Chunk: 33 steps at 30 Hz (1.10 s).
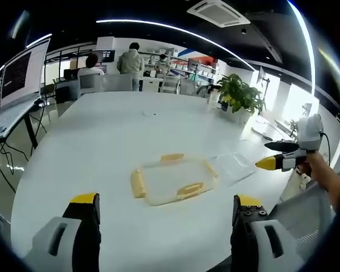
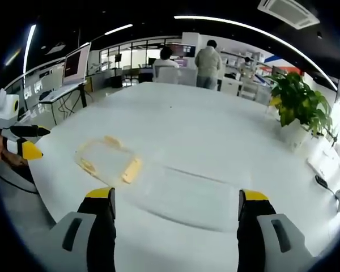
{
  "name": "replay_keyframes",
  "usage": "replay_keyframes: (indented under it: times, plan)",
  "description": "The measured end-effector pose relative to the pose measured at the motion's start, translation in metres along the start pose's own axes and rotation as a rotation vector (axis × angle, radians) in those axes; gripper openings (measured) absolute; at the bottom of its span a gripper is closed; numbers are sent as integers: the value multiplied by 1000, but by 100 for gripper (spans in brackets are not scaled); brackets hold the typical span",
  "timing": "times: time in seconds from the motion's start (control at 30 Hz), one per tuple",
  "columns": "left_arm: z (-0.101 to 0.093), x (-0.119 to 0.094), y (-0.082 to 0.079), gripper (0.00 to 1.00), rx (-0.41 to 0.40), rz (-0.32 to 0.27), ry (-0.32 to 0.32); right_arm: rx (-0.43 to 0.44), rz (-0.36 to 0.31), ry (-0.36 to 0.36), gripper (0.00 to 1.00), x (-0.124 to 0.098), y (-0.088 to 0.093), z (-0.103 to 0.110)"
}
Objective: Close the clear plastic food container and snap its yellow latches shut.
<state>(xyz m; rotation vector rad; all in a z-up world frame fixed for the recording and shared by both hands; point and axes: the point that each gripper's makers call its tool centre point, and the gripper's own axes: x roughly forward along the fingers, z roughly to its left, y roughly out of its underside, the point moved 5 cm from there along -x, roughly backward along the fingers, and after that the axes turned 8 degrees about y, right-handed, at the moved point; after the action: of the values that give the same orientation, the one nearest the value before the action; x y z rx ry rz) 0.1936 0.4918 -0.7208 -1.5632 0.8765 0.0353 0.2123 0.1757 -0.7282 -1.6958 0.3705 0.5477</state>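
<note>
In the left gripper view, one lid (image 1: 173, 179) with four yellow latches (image 1: 190, 190) is lying on the white table (image 1: 102, 141) ahead of the left gripper (image 1: 165, 211), whose jaws are standing wide apart, holding nothing. One clear container (image 1: 233, 166) is sitting beside the lid, toward the right gripper (image 1: 272, 162), whose opening I cannot tell here.

In the right gripper view, the right gripper (image 2: 175, 203) is gaping wide and empty, with the container (image 2: 184, 195) lying between and just ahead of its jaws, and the lid (image 2: 107, 160) resting ahead to the left.
</note>
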Motion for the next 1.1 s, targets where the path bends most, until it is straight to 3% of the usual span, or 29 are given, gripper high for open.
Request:
replay_keyframes:
  times: [0.3, 0.43, 0.53, 0.67, 0.8, 0.97, 1.03, 1.1]
  plan:
    - [0, 1, -1, 95, 5, 12, 7, 3, -8, -24, 87, 1, -1, 3]
    - [0, 1, -7, 95, 40, 0, 47, -32, 12, -64, 89, 1, 1, 12]
    - [1, -1, -14, 99, 41, -21, 80, -46, 0, -73, 91, 0, -2, 14]
    - [6, -1, -29, 99, 103, -43, 122, -59, -38, -117, 98, -1, -13, 17]
    - [19, 5, -37, 99, 182, 6, 121, -161, -111, -118, 93, 3, -27, 9]
    - [28, 15, -48, 99, 302, 26, 177, -203, -128, -188, 92, 10, -39, 9]
    - [29, 21, -48, 99, 378, 73, 230, -235, -124, -199, 90, 15, -42, 9]
    - [36, 27, -47, 99, 414, 129, 220, -338, -152, -211, 84, 24, -47, 8]
